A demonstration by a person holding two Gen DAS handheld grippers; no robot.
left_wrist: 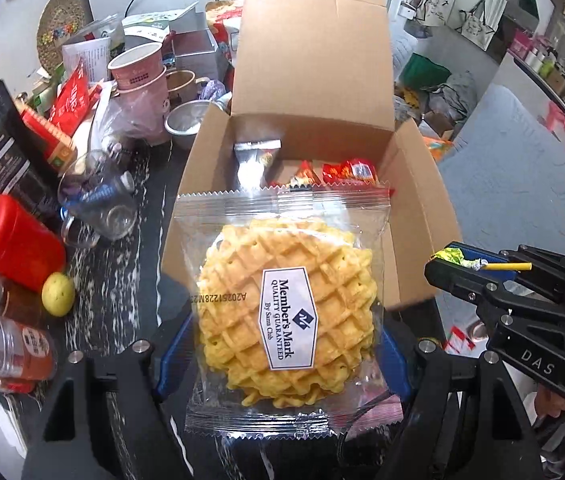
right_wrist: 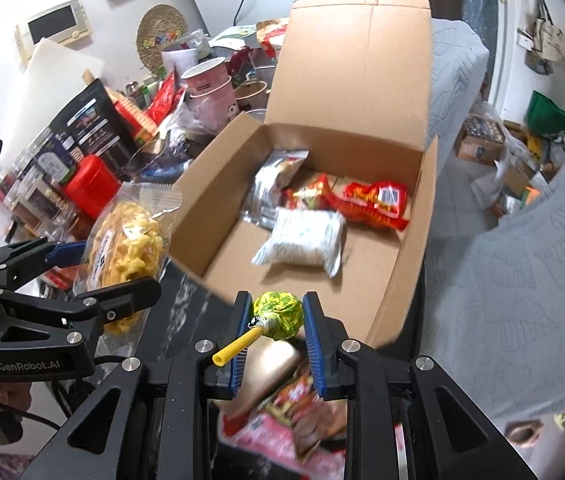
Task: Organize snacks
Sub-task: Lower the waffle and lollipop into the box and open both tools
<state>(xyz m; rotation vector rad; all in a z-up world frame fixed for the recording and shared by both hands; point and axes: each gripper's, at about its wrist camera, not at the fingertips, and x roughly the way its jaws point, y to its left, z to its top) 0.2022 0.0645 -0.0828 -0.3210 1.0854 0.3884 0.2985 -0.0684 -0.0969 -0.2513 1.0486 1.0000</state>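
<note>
Left gripper [left_wrist: 282,360] clamps the waffle pack [left_wrist: 282,312]; right gripper [right_wrist: 276,320] pinches the lollipop [right_wrist: 277,316], both at the box [right_wrist: 410,240] near edge. Lollipop grip looks shallow, probably on wrapper only. Risk: it slips and drops outside.

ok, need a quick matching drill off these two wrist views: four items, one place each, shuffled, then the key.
Items:
1. clear-wrapped yellow waffle pack
2. green-wrapped lollipop with yellow stick
3. red crinkly snack bag
4. small yellow-green round fruit

Places:
A. inside the open brown cardboard box
B. held in the left tool
C. on the dark speckled tabletop
D. held in the right tool

Pairs: 1-B, 2-D, 3-A, 4-C
</note>
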